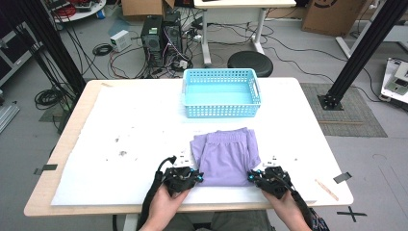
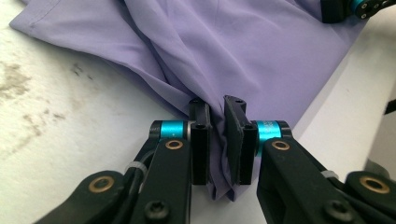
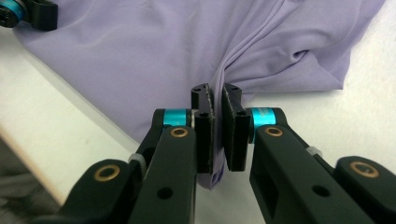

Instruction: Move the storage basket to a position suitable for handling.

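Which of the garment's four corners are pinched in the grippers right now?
The two corners of the purple shorts nearest the person: left gripper holds one, right gripper the other. The waistband corners toward the blue basket lie free.

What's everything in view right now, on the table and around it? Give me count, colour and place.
purple garment: 1, folded, near-centre of the table, its near corners pinched
basket: 1, light blue, perforated, beyond the garment, looks empty
white sheet: 1, covers most of the table top, stained at left
wooden stick: 1, tan, near right corner
computer towers: 2, black, on the floor beyond the table
stool: 1, black, round, behind the table
left gripper: 1, black with blue, shut on the garment's near left corner
right gripper: 1, black with blue, shut on the near right corner
hands: 2, bottom edge
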